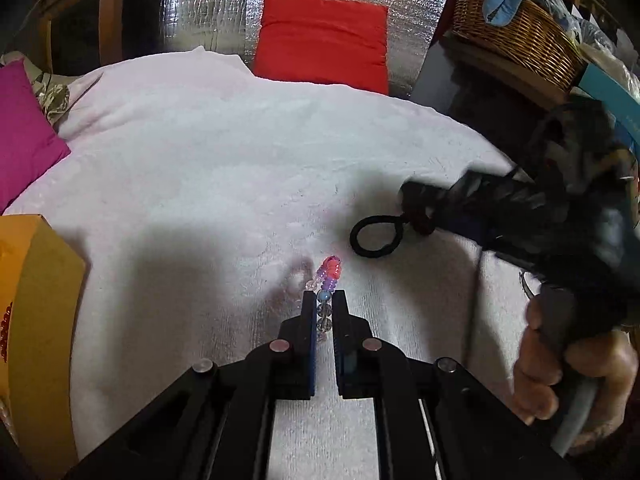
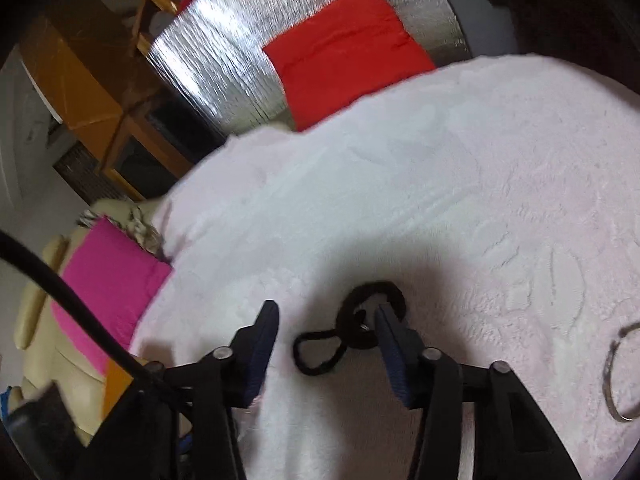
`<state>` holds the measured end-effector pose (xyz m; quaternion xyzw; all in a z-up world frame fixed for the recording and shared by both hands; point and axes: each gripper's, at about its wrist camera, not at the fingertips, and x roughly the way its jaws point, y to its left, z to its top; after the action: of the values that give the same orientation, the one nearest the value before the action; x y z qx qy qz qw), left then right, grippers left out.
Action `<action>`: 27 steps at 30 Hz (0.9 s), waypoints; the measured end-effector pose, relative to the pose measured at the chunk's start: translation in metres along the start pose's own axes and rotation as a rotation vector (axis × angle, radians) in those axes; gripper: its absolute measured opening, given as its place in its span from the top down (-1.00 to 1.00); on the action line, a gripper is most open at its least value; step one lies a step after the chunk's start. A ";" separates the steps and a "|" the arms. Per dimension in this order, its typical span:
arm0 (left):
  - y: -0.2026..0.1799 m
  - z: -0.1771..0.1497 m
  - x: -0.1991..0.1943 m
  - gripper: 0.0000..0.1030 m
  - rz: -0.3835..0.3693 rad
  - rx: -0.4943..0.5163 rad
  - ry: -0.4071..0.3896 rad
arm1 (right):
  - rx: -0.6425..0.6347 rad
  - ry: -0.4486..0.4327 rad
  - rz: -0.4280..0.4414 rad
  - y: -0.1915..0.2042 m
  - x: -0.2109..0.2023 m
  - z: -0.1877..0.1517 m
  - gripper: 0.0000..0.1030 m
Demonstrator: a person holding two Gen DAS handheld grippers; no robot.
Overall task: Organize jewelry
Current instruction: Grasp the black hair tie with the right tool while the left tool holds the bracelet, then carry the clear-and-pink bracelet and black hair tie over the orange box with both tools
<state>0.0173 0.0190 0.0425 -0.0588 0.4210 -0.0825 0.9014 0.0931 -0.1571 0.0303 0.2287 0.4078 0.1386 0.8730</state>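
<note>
A bead bracelet (image 1: 326, 288) — round, glossy, pink to clear — is pinched between the left gripper (image 1: 324, 300) jaws. Two black fabric hair ties (image 2: 352, 332) lie on fluffy white cloth (image 2: 440, 184) — between the spread jaws of the right gripper (image 2: 328, 316).

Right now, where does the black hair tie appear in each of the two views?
Left wrist view: the black hair tie lies right of centre on the white towel.
Right wrist view: the black hair tie lies low and central, between the open fingers.
Shared landmark: the red cushion.
</note>
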 end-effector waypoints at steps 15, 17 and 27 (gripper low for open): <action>0.009 -0.002 -0.013 0.85 -0.018 -0.043 -0.010 | 0.155 0.025 0.095 -0.044 -0.044 -0.005 0.84; 0.009 -0.003 -0.020 0.85 -0.029 -0.043 -0.024 | 0.174 0.027 0.123 -0.043 -0.048 -0.006 0.84; 0.002 -0.015 -0.060 0.85 -0.067 -0.044 -0.108 | 0.075 0.053 0.220 -0.001 -0.053 -0.018 0.84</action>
<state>-0.0316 0.0324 0.0777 -0.0968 0.3713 -0.1000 0.9180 0.0457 -0.1760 0.0542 0.3006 0.4082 0.2241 0.8323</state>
